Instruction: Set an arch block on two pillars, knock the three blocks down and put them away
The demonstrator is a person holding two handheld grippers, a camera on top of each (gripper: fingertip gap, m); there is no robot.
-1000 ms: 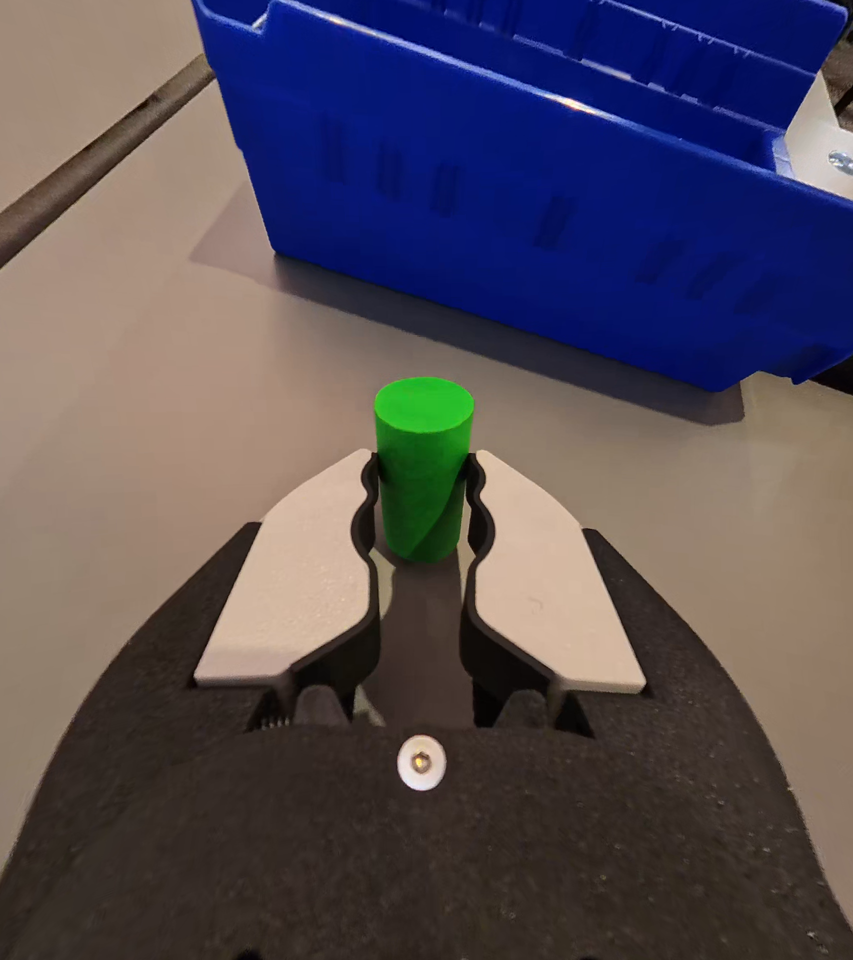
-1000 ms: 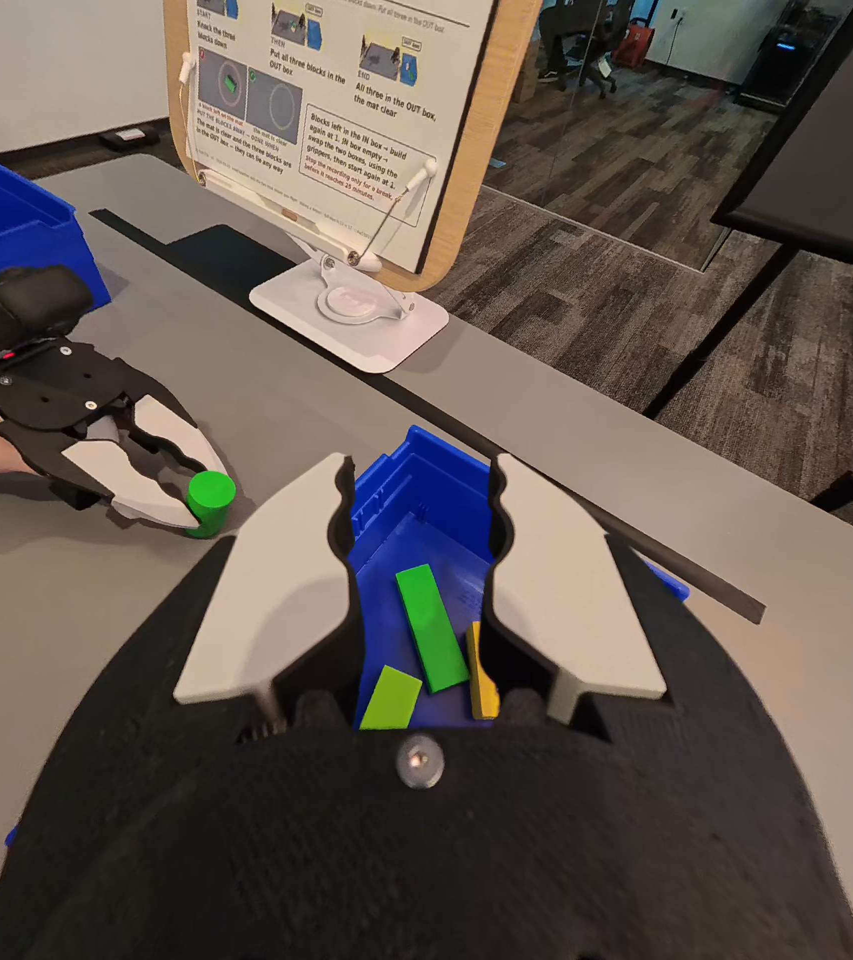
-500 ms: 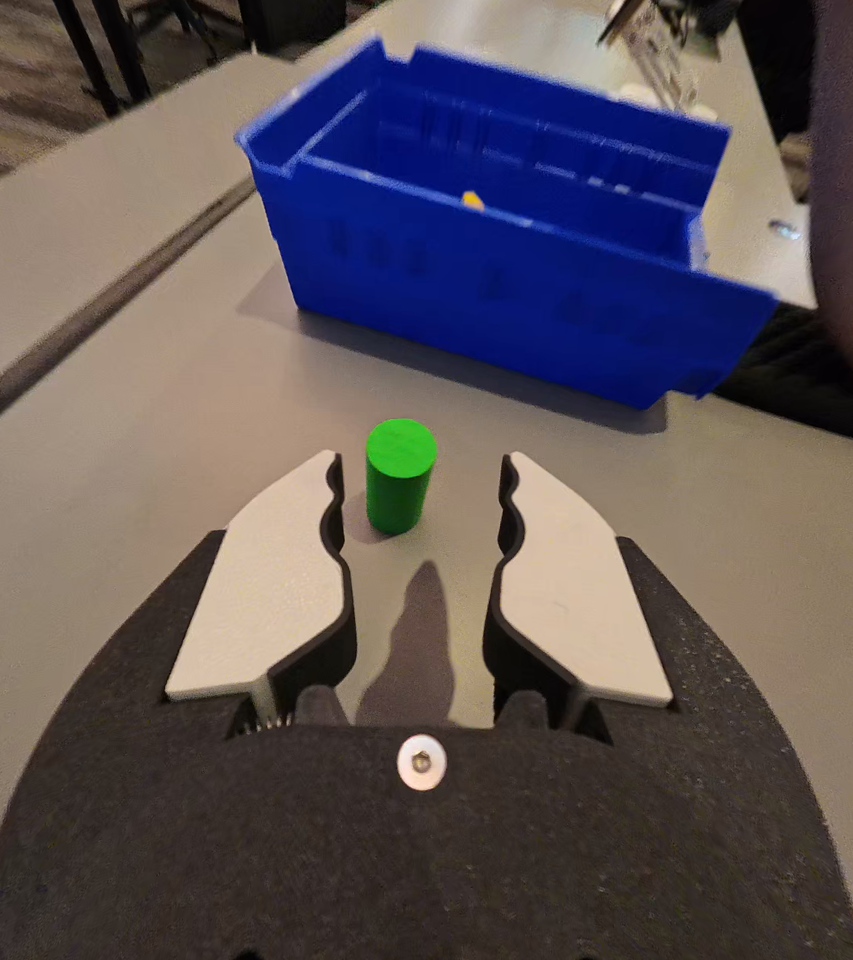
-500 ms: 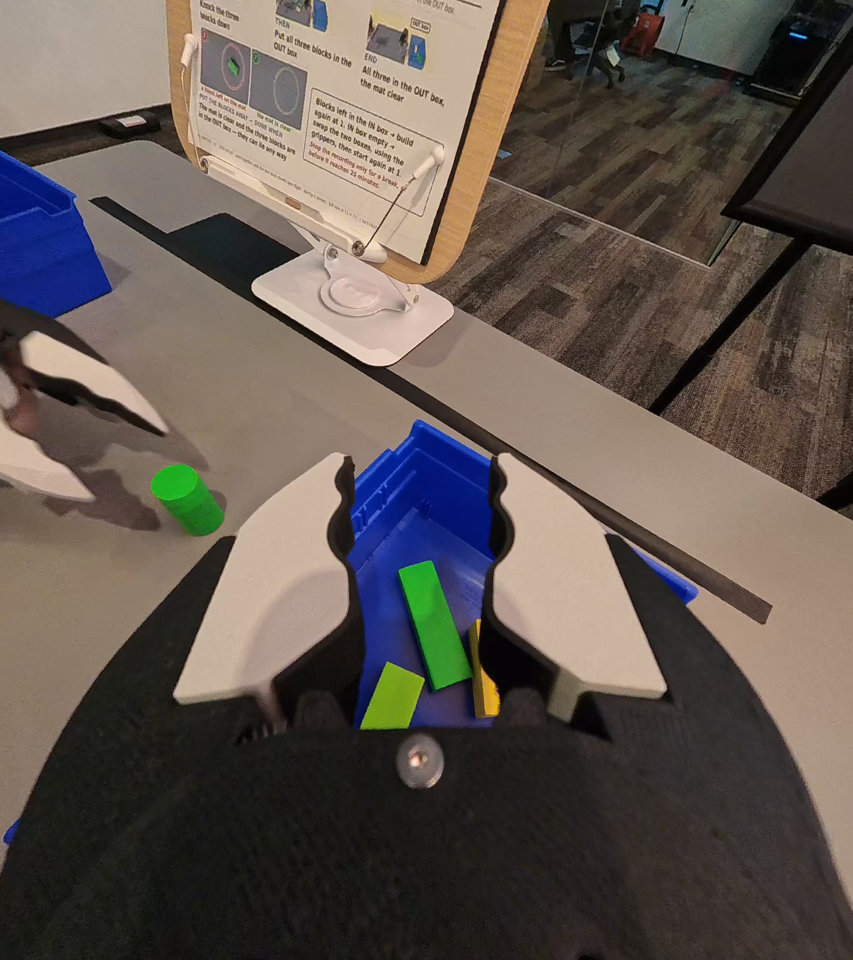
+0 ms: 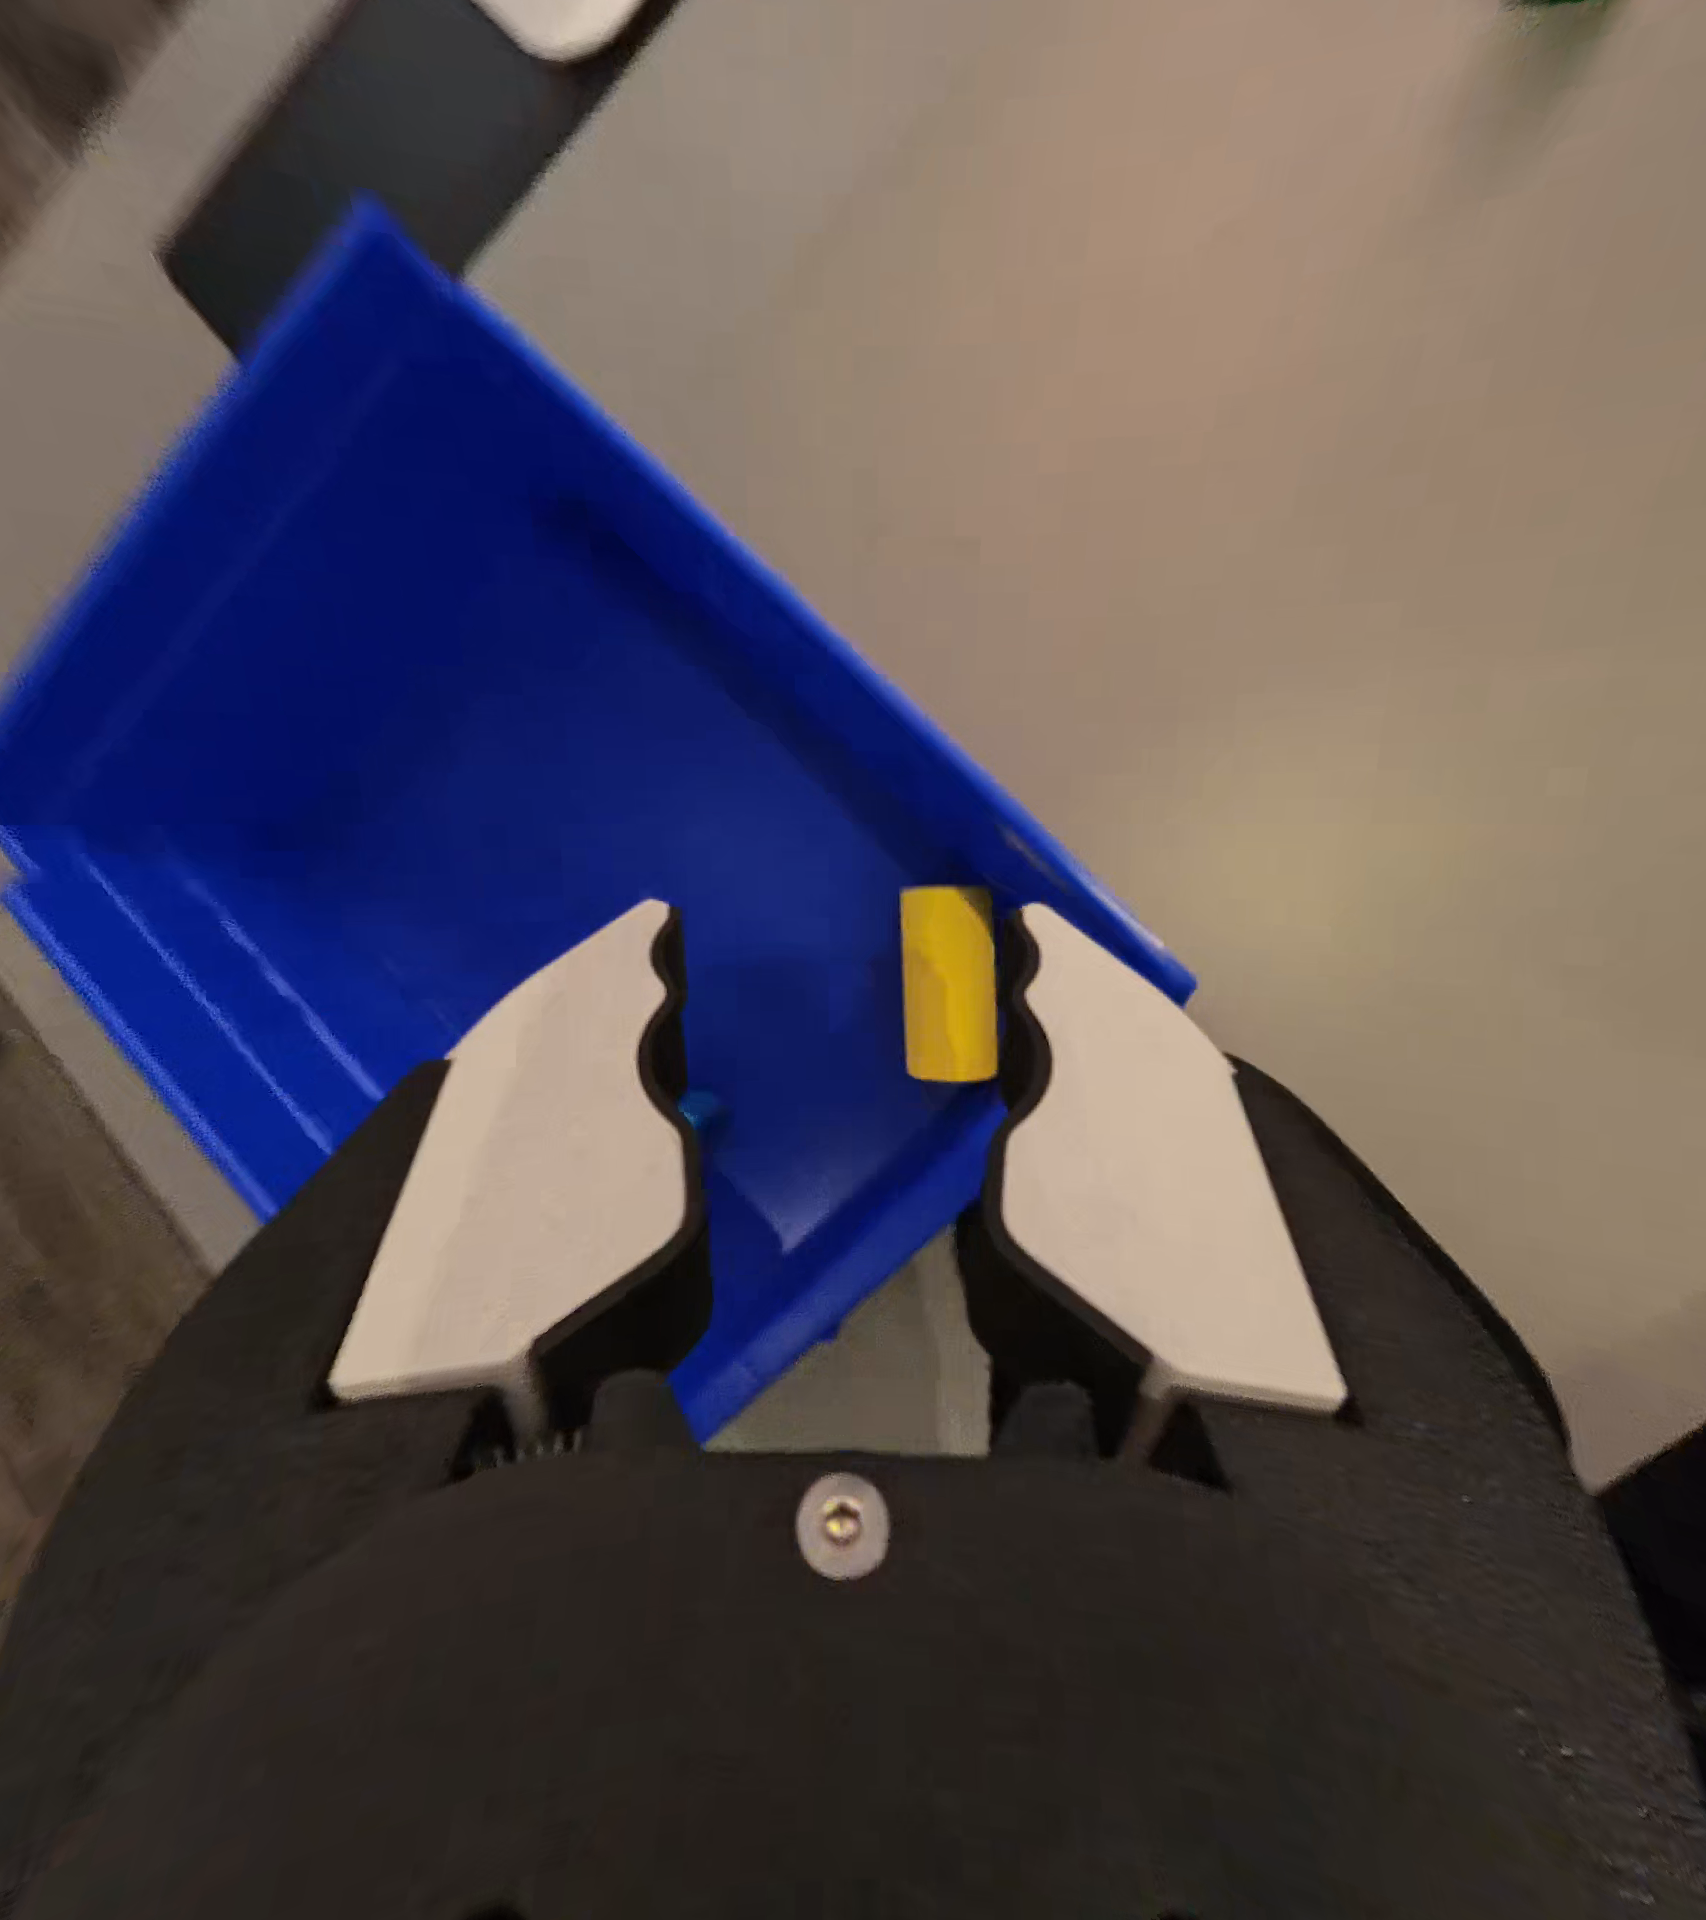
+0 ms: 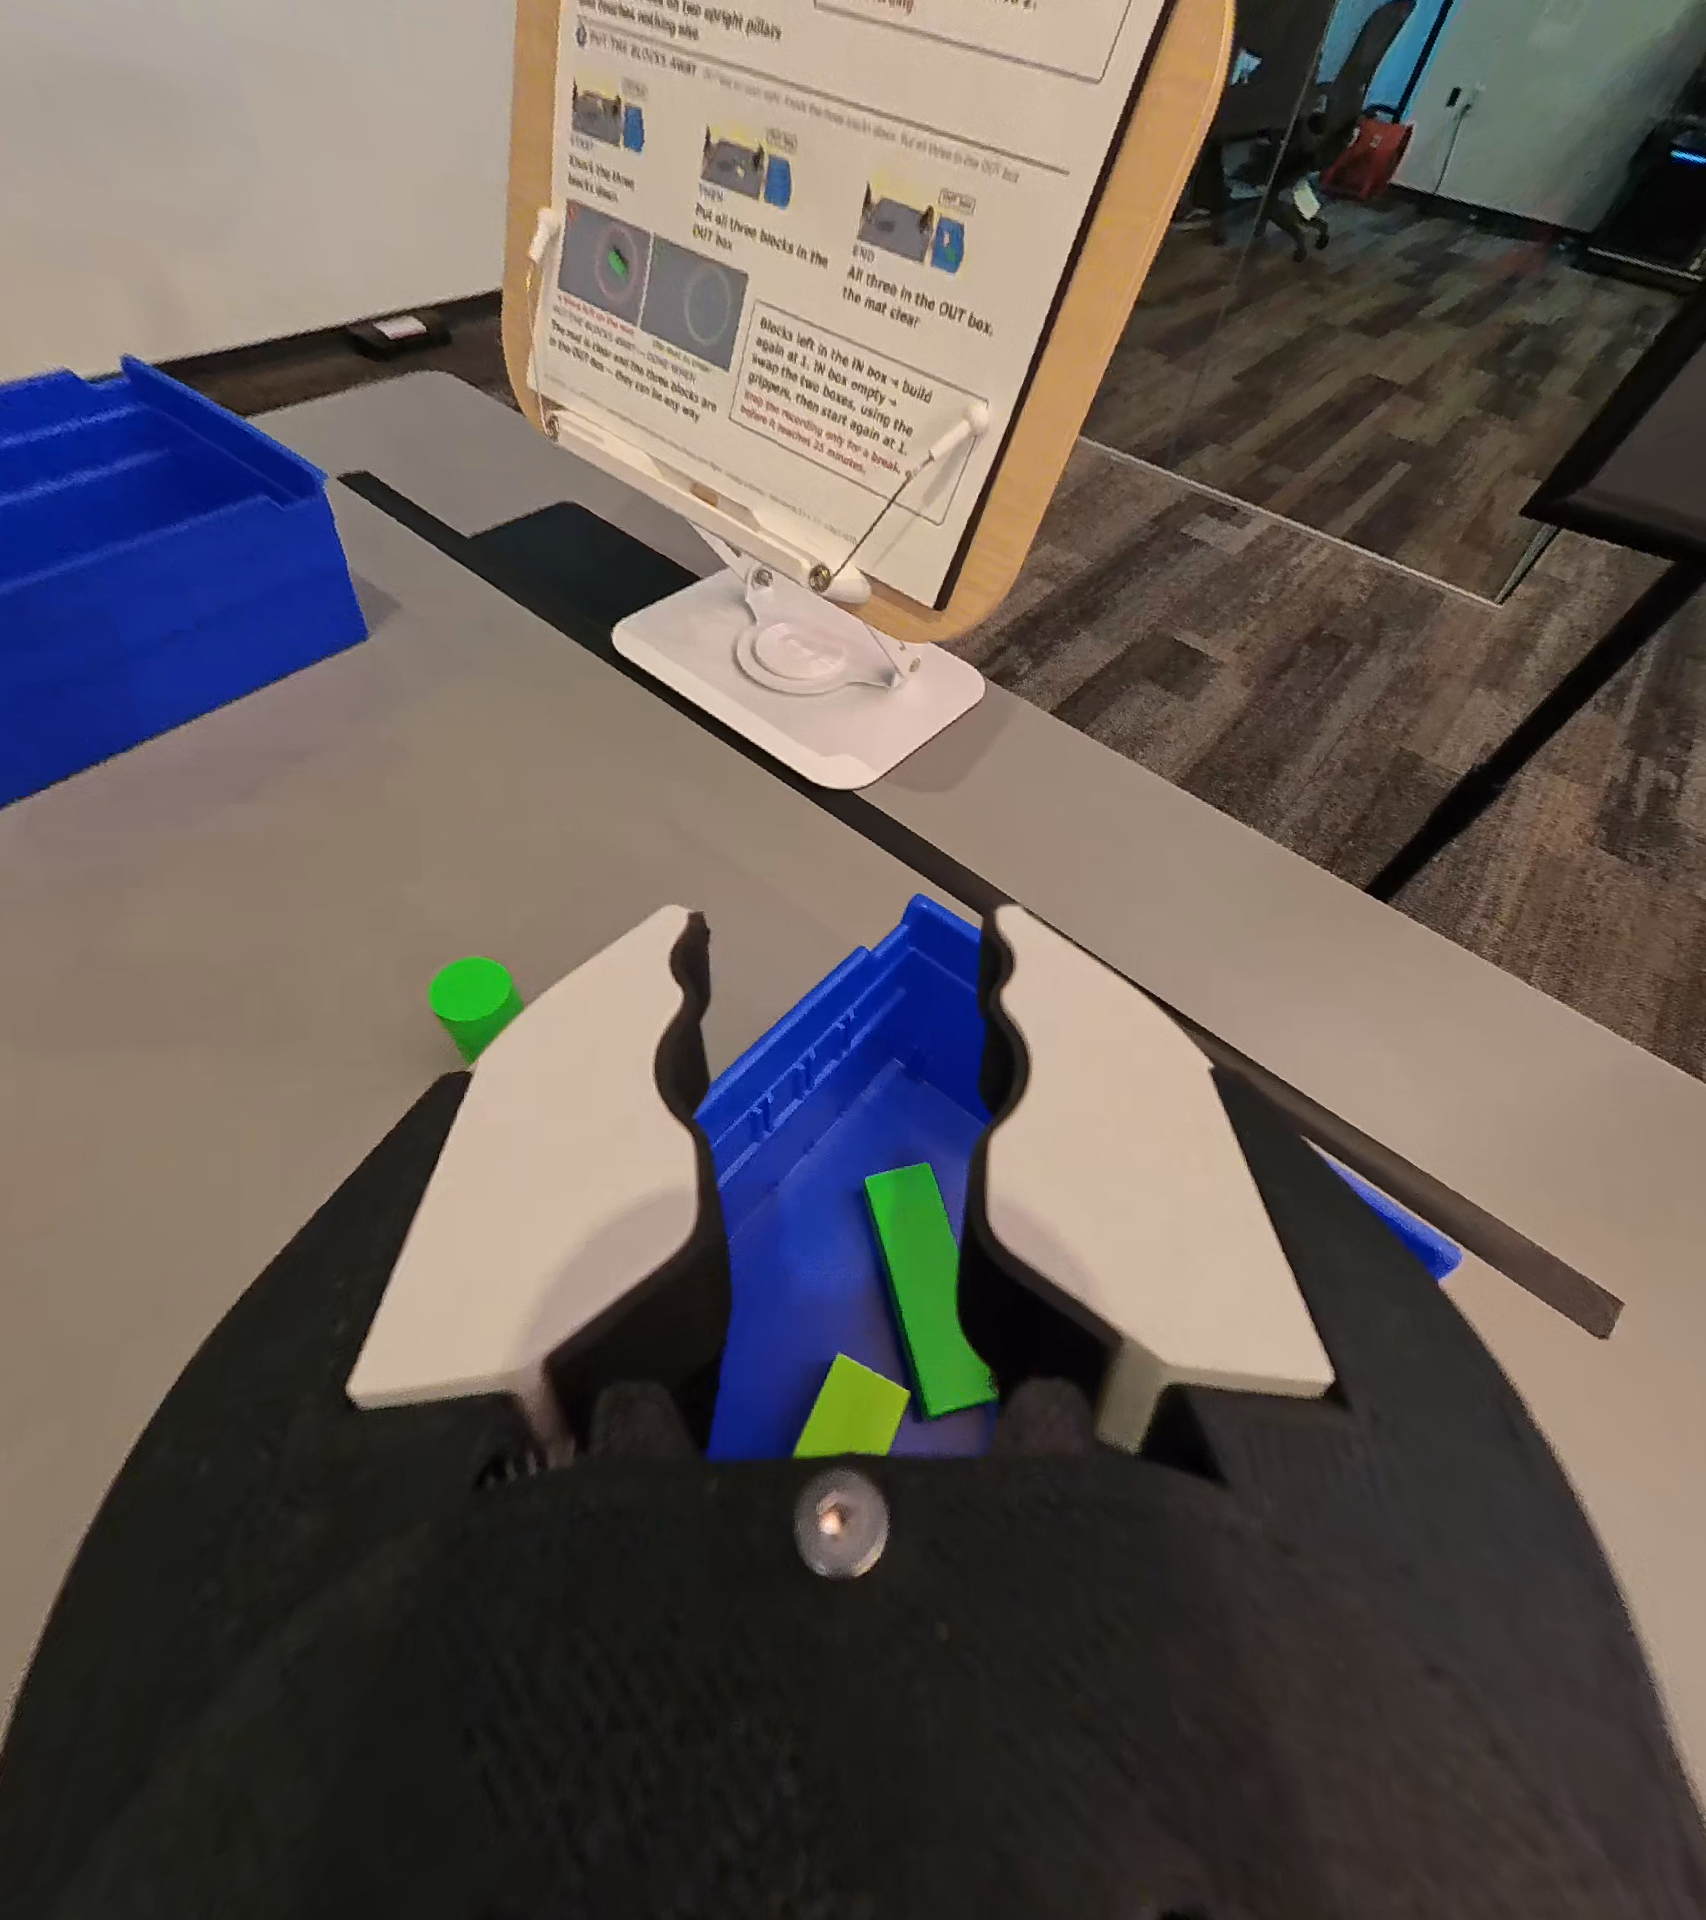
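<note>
So both my grippers are empty with the jaws spread apart, nothing pinched in either one. My left gripper (image 5: 838, 997) is looking down into a blue bin (image 5: 329, 644), and that view is pretty smeared, so take the details loosely. Between the fingers I can see the bin floor, and a yellow cylinder block (image 5: 948, 987) lies on its side in there, close against the bin's right wall and just beside my right-hand fingertip (image 5: 1088, 1018). I can't tell if the finger touches it. Something small and blue (image 5: 698, 1110) peeks out by the other finger, too blurry to name.

My right gripper (image 6: 844, 997) hangs over a second blue bin (image 6: 890, 987). Lying flat on its floor are a long green block (image 6: 916, 1278) and, nearer to me, a lime green block (image 6: 854, 1408) partly cut off by the gripper body. Just left of my left-hand finger, a green cylinder pillar (image 6: 470, 1003) stands upright on the grey table (image 6: 205, 935), outside that bin. Farther back there's a white stand (image 6: 807, 686) holding an instruction board (image 6: 828, 260), and off to the left the other bin (image 6: 101, 582) shows up again.
</note>
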